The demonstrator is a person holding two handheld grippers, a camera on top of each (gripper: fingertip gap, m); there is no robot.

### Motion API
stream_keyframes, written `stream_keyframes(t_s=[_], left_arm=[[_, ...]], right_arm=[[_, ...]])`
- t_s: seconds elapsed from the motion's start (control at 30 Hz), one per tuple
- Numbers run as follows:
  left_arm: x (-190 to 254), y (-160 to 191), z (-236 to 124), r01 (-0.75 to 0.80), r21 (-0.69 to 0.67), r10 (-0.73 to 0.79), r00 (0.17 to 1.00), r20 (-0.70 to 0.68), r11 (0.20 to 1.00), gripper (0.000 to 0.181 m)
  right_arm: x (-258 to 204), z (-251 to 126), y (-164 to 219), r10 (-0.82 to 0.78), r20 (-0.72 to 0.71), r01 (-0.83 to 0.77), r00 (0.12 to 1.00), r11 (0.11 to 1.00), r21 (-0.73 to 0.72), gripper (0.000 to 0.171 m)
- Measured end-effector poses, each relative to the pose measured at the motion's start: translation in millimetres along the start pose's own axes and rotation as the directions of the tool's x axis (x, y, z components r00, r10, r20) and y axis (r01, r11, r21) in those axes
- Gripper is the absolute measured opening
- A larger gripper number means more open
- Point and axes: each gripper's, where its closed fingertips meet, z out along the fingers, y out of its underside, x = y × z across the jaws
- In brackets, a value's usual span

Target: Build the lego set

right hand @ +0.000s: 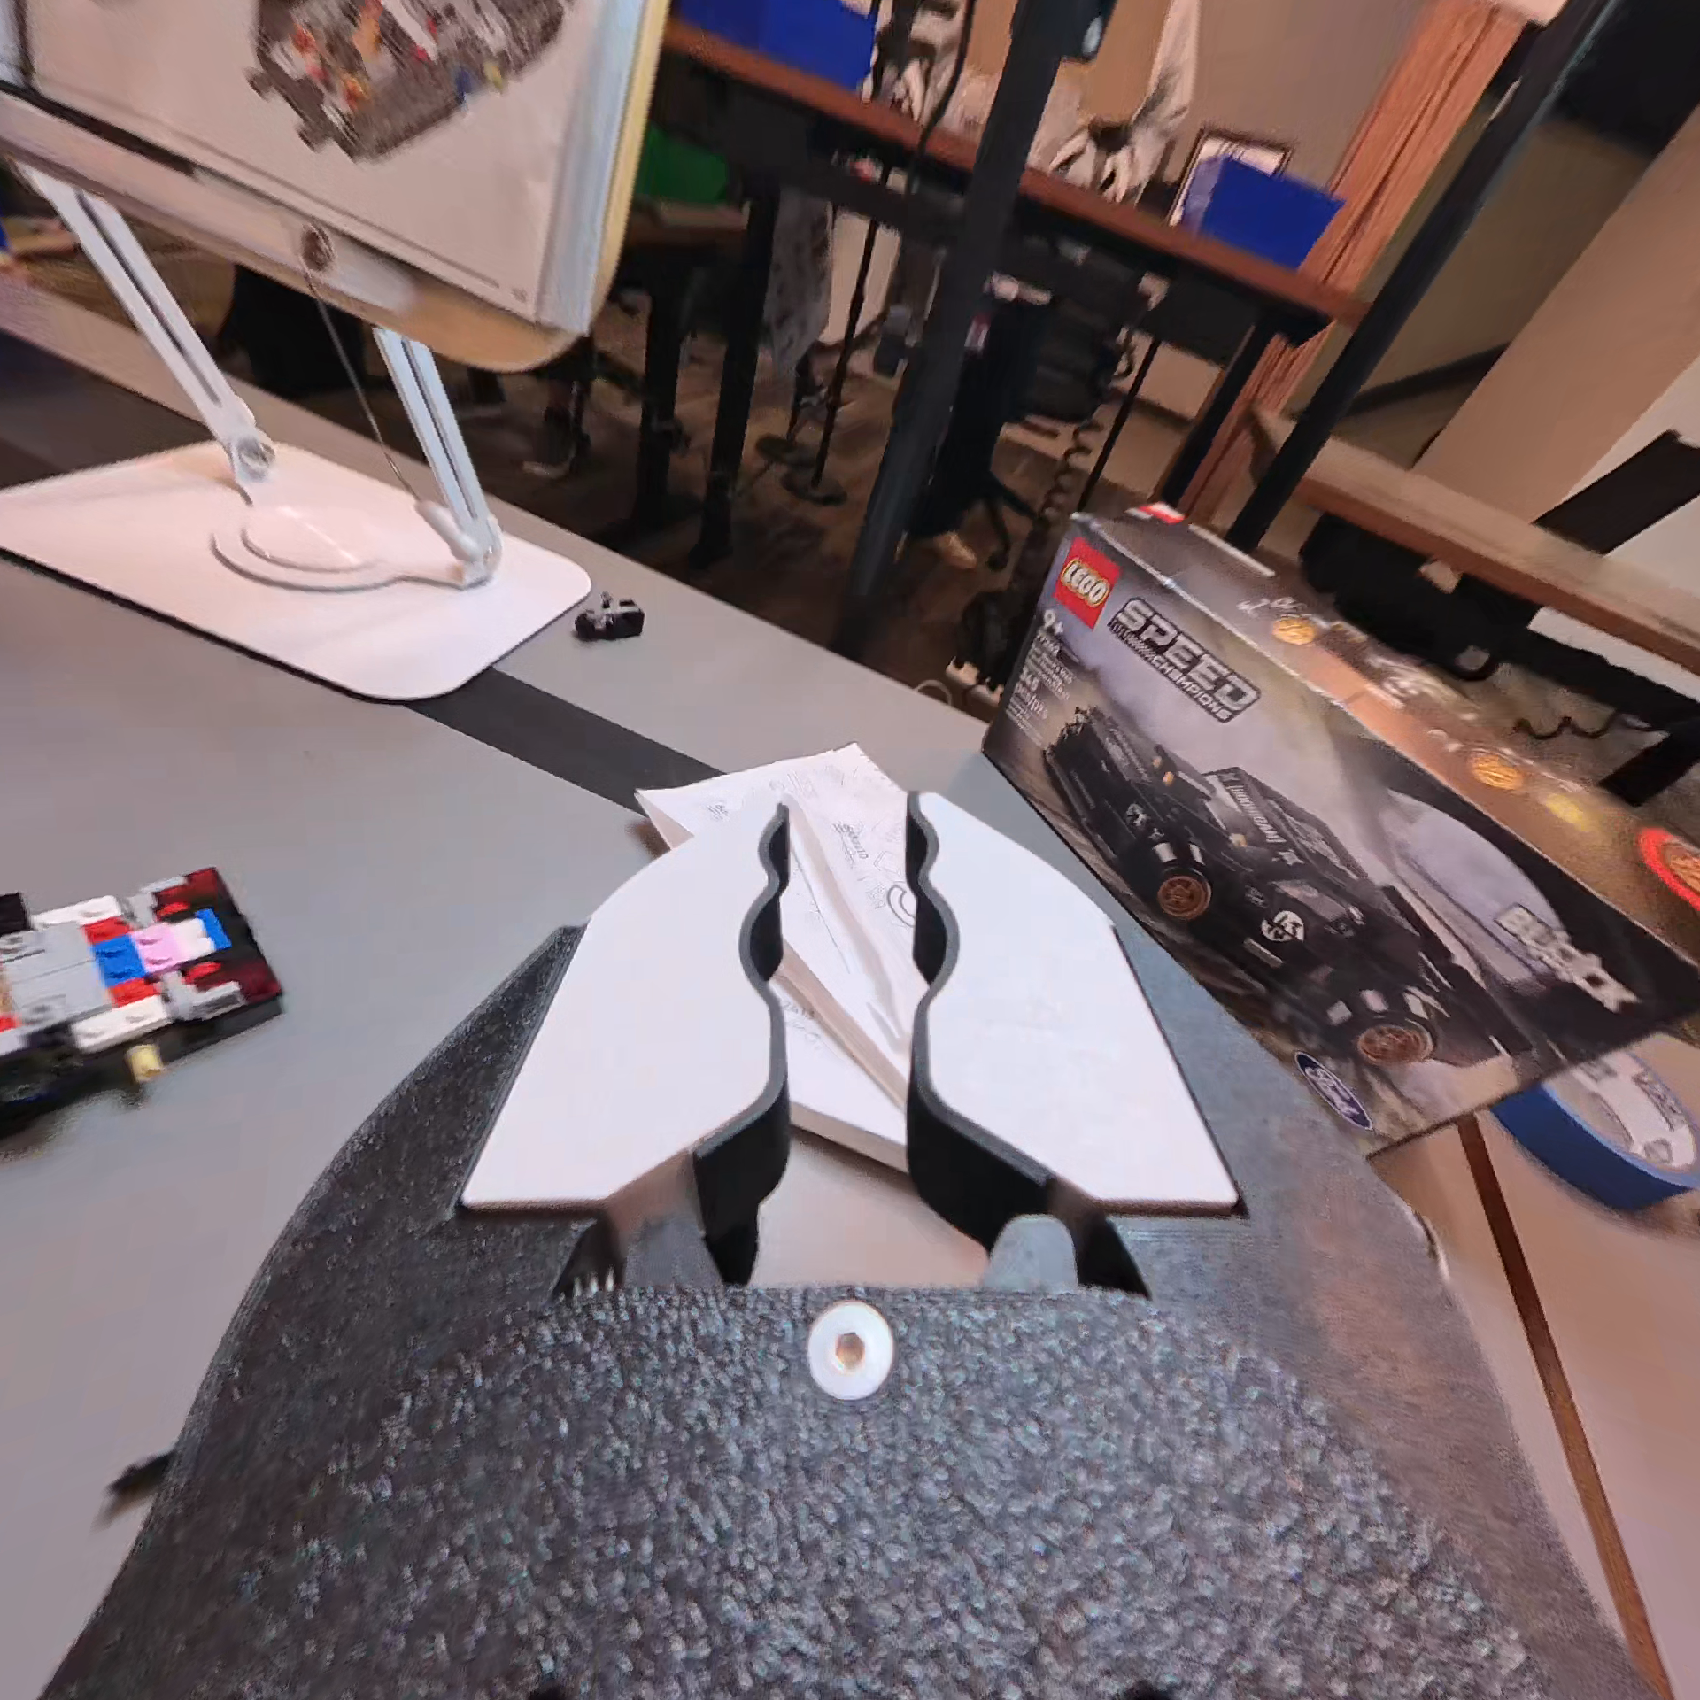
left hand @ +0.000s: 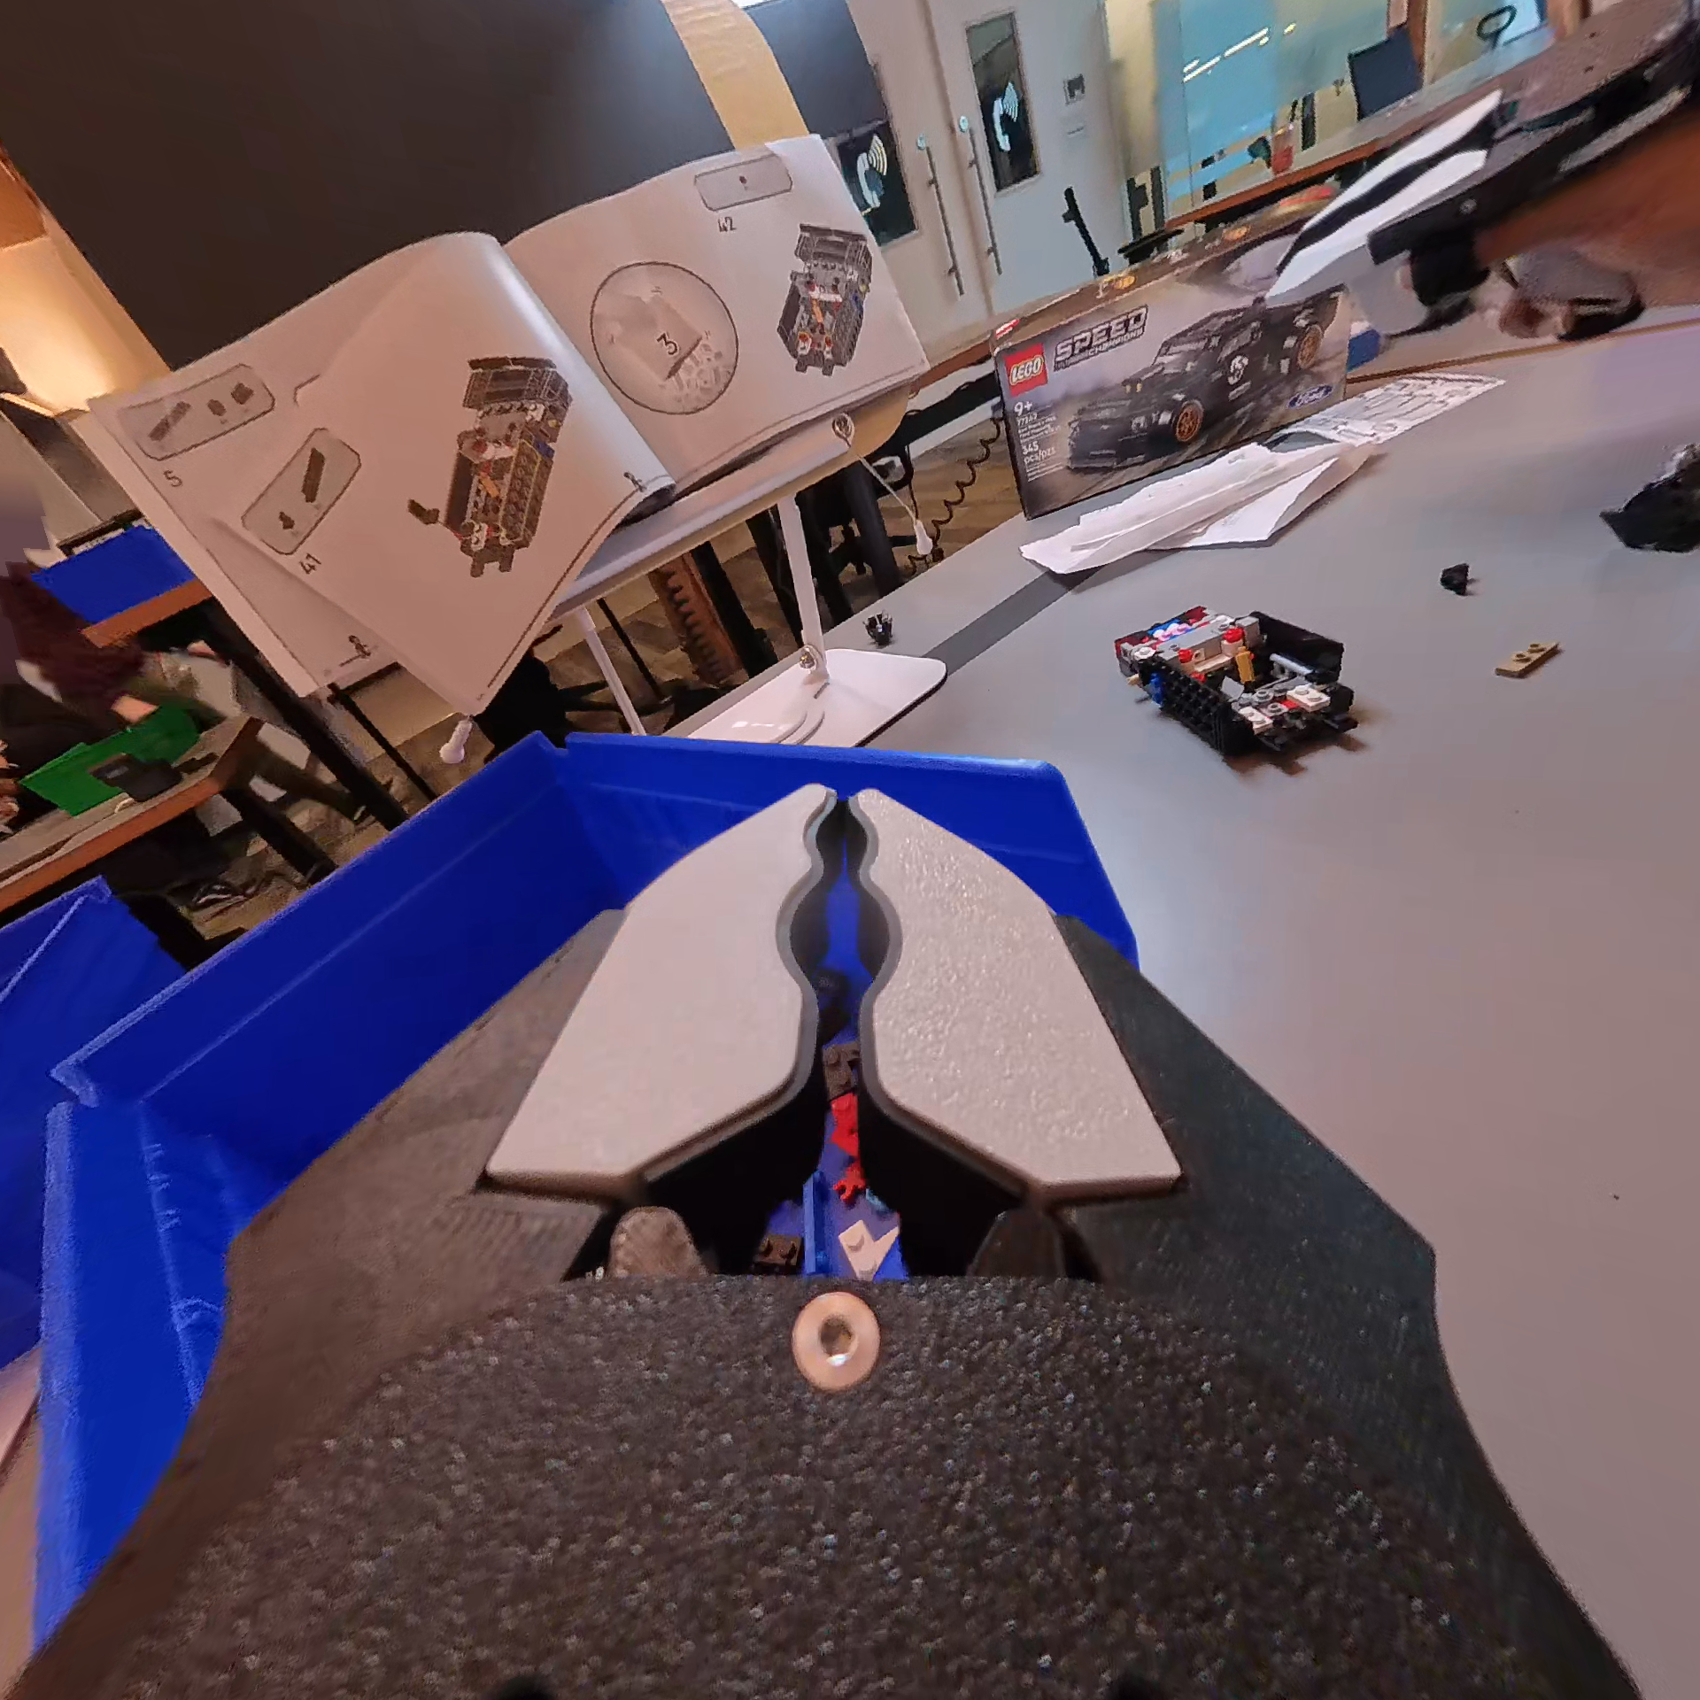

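The part-built car (left hand: 1233,681) of black, grey, red and white bricks sits on the grey table (left hand: 1380,1012); it also shows at the left in the right wrist view (right hand: 120,975). My left gripper (left hand: 842,802) is shut, hovering over a blue bin (left hand: 368,947) of loose pieces; I see nothing between its tips. My right gripper (right hand: 846,814) is open and empty above white paper sheets (right hand: 828,883). It shows at the top right of the left wrist view (left hand: 1361,221), raised above the table.
An open instruction booklet (left hand: 515,396) rests on a white stand (left hand: 828,690). The set's box (right hand: 1334,828) stands behind the papers. A tan plate (left hand: 1527,658), small black pieces (left hand: 1455,578) (right hand: 609,618) and a black pile (left hand: 1660,506) lie loose. Blue tape roll (right hand: 1601,1141) is at right. Spacing between my two grippers at the tips: around 45 cm.
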Motion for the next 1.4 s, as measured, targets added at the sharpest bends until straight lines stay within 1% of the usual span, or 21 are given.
stream_keyframes(t_s=[0.07,0.17,0.27,0.37,0.43,0.47,0.6,0.67,0.7,0.73,0.77,0.8,0.83,0.9,0.97,1.03,1.1,1.2,1.3,1.37,1.4], left_arm=[[-0.3,3.6,1.0,0.001,-0.011,-0.001,1.0,0.004,1.0,0.0],[0.7,5.8,2.4,0.001,-0.015,-0.001,1.0,0.003,1.0,0.0],[3.4,9.6,4.5,-0.001,-0.026,0.001,1.0,0.001,1.0,0.0],[6.8,11.9,6.9,-0.006,-0.031,0.006,1.0,-0.006,1.0,0.0],[8.0,12.1,8.0,-0.016,-0.03,0.016,1.0,-0.005,0.999,0.0],[8.3,12.7,8.7,-0.019,-0.034,0.019,1.0,-0.005,0.999,0.0],[8.0,13.5,9.0,-0.021,-0.038,0.021,1.0,0.0,0.999,0.0],[8.1,13.9,9.7,-0.022,-0.041,0.022,1.0,-0.002,0.999,0.0],[8.2,14.1,10.0,-0.025,-0.042,0.025,1.0,-0.002,0.999,0.0],[8.4,14.3,10.5,-0.029,-0.043,0.029,1.0,-0.002,0.999,0.0],[8.7,14.6,10.7,-0.033,-0.045,0.033,0.999,-0.001,0.998,0.0],[8.7,14.6,10.7,-0.036,-0.045,0.036,0.999,0.001,0.998,0.0],[8.7,14.4,10.4,-0.038,-0.044,0.038,0.999,0.004,0.998,0.0],[9.8,13.1,9.3,-0.03,-0.04,0.03,1.0,0.004,0.999,0.0],[13.5,8.2,8.6,0.002,-0.023,-0.002,1.0,-0.01,1.0,0.0],[24.0,-4.2,8.9,0.09,0.018,-0.088,0.994,-0.067,0.996,0.0],[39.3,-21.5,11.7,0.243,0.049,-0.232,0.958,-0.166,0.969,0.003],[58.9,-44.1,22.3,0.532,-0.013,-0.507,0.799,-0.325,0.847,0.033],[68.9,-51.6,33.1,0.693,-0.12,-0.674,0.623,-0.397,0.711,0.055],[72.6,-54.8,33.3,0.781,-0.195,-0.763,0.468,-0.446,0.593,0.058],[74.2,-56.4,30.7,0.808,-0.226,-0.786,0.398,-0.473,0.544,0.053]], right_arm=[[2.6,19.1,12.8,-0.022,0.058,0.027,0.998,0.996,-0.085,0.027],[1.2,41.4,44.7,-0.043,0.158,0.083,0.987,0.963,-0.258,0.037],[-3.8,51.4,72.4,-0.034,0.236,0.124,0.971,0.919,-0.375,0.041],[-5.1,58.7,96.3,-0.034,0.267,0.155,0.963,0.88,-0.449,0.042],[-1.9,63.6,105.9,-0.042,0.263,0.167,0.964,0.865,-0.474,0.043],[-0.6,66.0,103.7,-0.022,0.256,0.142,0.966,0.877,-0.46,0.042],[9.3,70.7,84.5,0.144,0.247,-0.029,0.958,0.909,-0.415,0.04],[13.9,75.2,91.5,0.187,0.239,-0.057,0.953,0.884,-0.464,0.04],[14.5,76.9,101.7,0.191,0.232,-0.046,0.954,0.857,-0.514,0.039],[15.0,77.1,113.7,0.165,0.227,-0.008,0.96,0.825,-0.565,0.027],[16.3,77.4,120.1,0.113,0.227,0.041,0.967,0.814,-0.58,0.008],[17.5,78.3,116.3,0.061,0.225,0.076,0.972,0.831,-0.551,0.002],[18.1,77.6,105.4,0.024,0.217,0.091,0.976,0.858,-0.505,0.0],[12.0,68.1,65.9,-0.052,0.205,0.121,0.977,0.933,-0.339,0.0],[-10.9,43.1,24.7,-0.206,0.22,0.243,0.954,0.957,-0.158,0.0],[-54.4,8.1,-7.7,-0.366,0.246,0.377,0.898,0.926,0.002,0.0],[-104.5,-27.7,-27.5,-0.53,0.232,0.517,0.815,0.848,0.118,0.0],[-184.9,-76.8,-43.6,-0.722,0.183,0.669,0.667,0.689,0.277,0.0],[-247.9,-111.1,-52.2,-0.828,0.123,0.739,0.547,0.547,0.392,0.0],[-276.0,-126.4,-56.6,-0.859,0.113,0.745,0.499,0.492,0.451,0.0],[-284.9,-131.0,-57.5,-0.874,0.107,0.753,0.474,0.465,0.465,0.0]])
